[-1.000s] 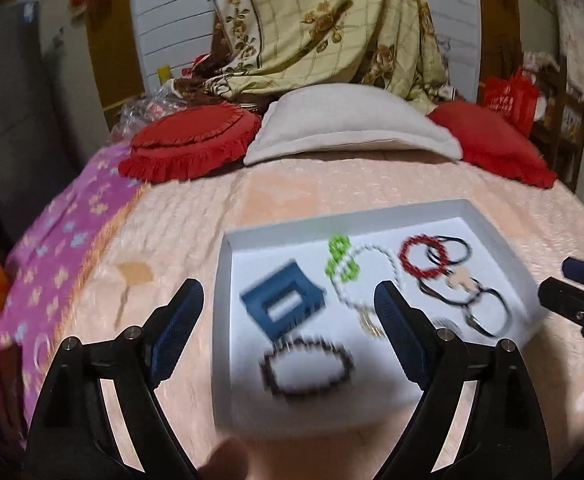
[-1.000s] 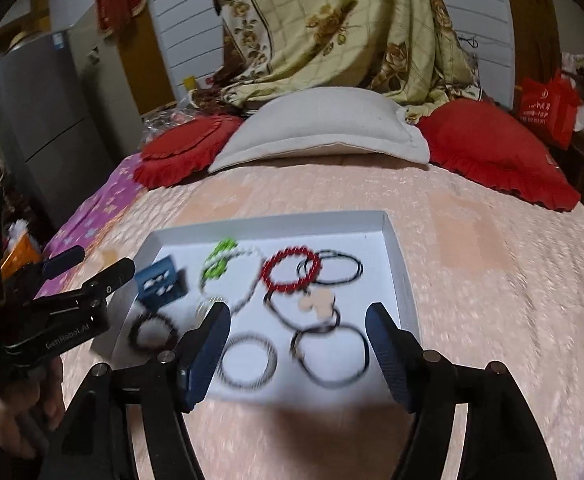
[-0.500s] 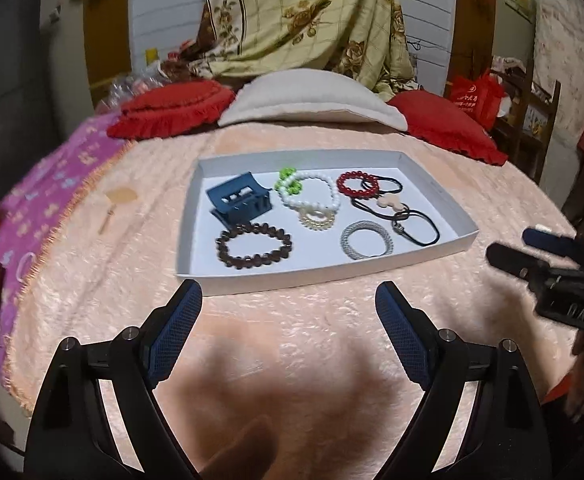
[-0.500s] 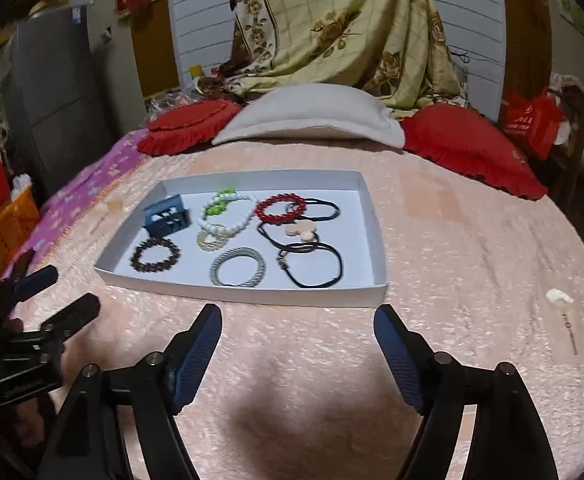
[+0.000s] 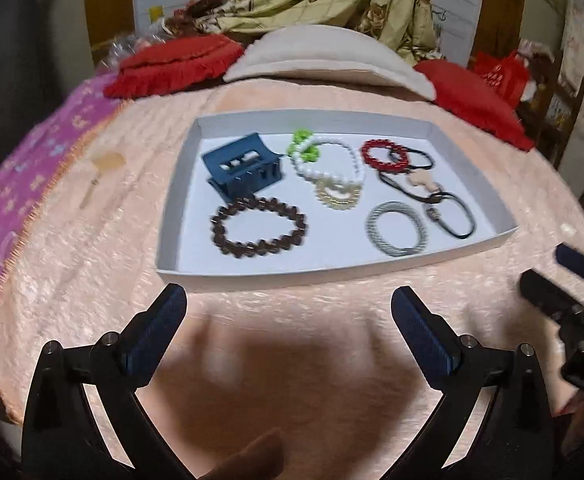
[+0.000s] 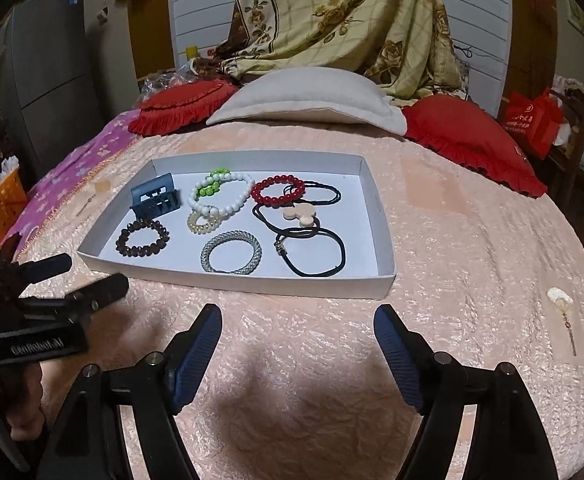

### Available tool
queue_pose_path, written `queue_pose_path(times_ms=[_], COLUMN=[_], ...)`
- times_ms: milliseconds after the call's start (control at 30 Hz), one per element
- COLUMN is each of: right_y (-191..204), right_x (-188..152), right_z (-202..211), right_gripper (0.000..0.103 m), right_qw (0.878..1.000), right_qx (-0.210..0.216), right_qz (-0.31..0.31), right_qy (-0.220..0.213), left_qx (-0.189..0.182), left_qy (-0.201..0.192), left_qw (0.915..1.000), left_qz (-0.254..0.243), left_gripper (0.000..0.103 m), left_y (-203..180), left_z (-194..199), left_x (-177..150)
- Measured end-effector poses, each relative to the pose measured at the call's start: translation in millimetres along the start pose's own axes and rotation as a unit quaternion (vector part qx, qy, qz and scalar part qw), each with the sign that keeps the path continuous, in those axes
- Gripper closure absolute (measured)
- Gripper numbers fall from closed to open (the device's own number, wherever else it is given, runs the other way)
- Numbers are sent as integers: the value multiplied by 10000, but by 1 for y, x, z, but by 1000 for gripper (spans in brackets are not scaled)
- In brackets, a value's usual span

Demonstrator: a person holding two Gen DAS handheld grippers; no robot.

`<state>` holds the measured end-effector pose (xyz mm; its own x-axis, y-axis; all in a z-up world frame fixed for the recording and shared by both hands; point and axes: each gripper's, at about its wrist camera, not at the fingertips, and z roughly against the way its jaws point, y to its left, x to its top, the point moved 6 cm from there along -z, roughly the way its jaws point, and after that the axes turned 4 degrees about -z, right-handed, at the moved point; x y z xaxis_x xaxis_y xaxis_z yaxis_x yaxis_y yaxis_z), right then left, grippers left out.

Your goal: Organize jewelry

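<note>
A shallow white tray (image 5: 252, 276) (image 6: 232, 280) lies on the peach bedspread. In it are a blue hair claw (image 5: 244, 170), a brown bead bracelet (image 5: 216, 232), a white pearl bracelet (image 5: 351, 160) with green beads, a red bracelet (image 5: 371, 152), a silver bracelet (image 5: 375, 232) and black hair ties (image 5: 459, 216). My left gripper (image 5: 288, 294) hovers in front of the tray's near wall. Its jaws are opening and nothing is between them. My right gripper (image 6: 297, 312) stands open and empty before the same wall, further right.
Red cushions (image 6: 184, 104), a white pillow (image 6: 307, 96) and a floral blanket lie beyond the tray. A small pale hairpin (image 6: 559, 300) rests on the bedspread at the right, another small item (image 5: 106, 162) left of the tray. A purple sheet (image 5: 32, 168) covers the left edge.
Both grippers have drawn back from over the tray to the bedspread in front of it. The left jaws have spread wider.
</note>
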<state>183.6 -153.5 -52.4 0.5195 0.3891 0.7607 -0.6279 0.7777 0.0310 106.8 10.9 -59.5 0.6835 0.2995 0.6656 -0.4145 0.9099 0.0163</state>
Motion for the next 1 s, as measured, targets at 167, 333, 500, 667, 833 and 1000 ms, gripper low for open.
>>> queue_pose_path(times_ms=[167,333,500,667,833,1000], right_y=[3,4,0,-2,-1,0], right_x=[-1,-1,1,2,2,2], right_z=[-5,-5,-1,1,2,3], right_gripper=[27,27,27,27,27,27], right_qw=[10000,10000,9999,9999,9999,9999], right_qx=[-59,-71,-47,21,16,8], right_qz=[17,30,-74,-140,-137,-128], right_qy=[33,1,-78,-97,-102,-88], left_qx=[72,42,51,67,60,12], left_qy=[19,6,3,28,19,-19], left_qw=[10000,10000,9999,9999,9999,9999], left_qz=[31,-61,-120,-122,-151,-165], left_gripper=[0,0,0,0,0,0], left_y=[5,-1,-5,-5,-7,-9], left_z=[-3,-5,-6,-8,-8,-7], left_x=[-2,0,-1,-1,-2,-2])
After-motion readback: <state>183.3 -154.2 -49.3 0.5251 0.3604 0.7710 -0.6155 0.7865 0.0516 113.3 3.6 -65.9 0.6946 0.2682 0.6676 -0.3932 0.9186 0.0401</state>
